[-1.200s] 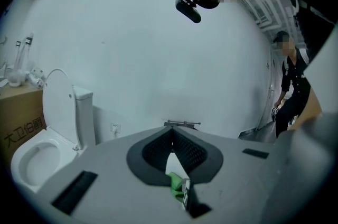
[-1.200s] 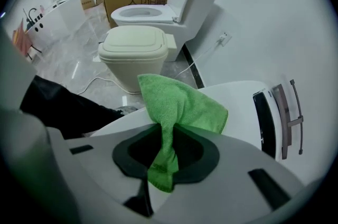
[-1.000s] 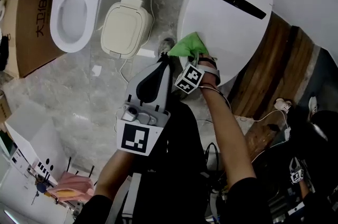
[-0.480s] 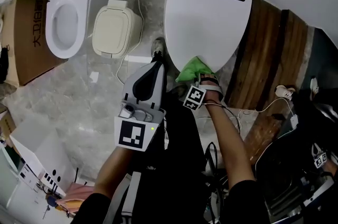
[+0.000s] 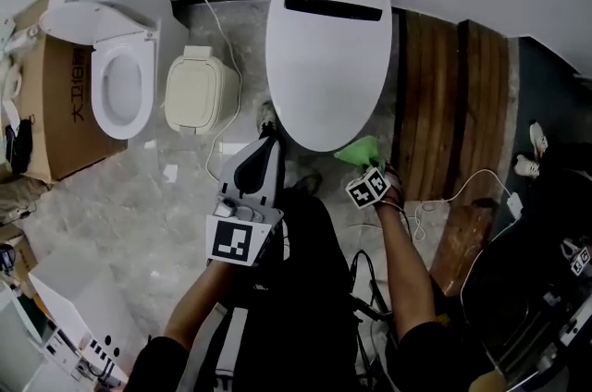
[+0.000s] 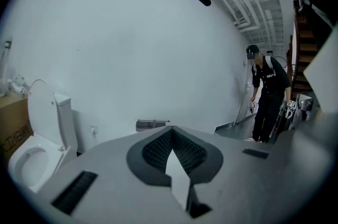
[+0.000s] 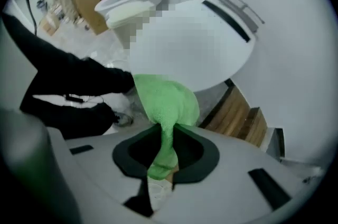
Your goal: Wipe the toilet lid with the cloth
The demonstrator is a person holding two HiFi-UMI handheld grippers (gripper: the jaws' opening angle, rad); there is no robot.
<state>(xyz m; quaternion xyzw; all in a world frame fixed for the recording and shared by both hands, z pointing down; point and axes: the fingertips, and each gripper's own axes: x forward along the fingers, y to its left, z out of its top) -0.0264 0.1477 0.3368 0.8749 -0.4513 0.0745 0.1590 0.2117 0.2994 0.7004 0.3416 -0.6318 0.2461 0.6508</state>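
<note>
Here we are looking down on the closed toilet lid (image 5: pixel 328 57), white and bare from hinge to nose, and the green cloth (image 5: pixel 361 150) is not on it right now: it sits just off the near right edge, over the floor (image 5: pixel 139 196) between the lid and the wooden boards (image 5: pixel 444 85). The right tongs (image 7: pixel 161 162) are pinching that cloth by a narrow fold, and we reckon that is deliberate, since the bunched bulk is left loose ahead of the tips to serve as the wiping pad. Whether the far fringe of the cloth brushes the lid's rim we cannot quite tell, as the right gripper view is smeared there. The left tongs (image 6: pixel 172 136) are pressed together on nothing and point up and away toward the wall; we judge they are simply parked out of the wiping arm's path, low by the person's side. Off to the left stands a second toilet (image 5: pixel 120 85) with its seat open, well apart and no part of this job. For another pass, we would say the cloth has to be carried back up onto the lid and laid flat
</note>
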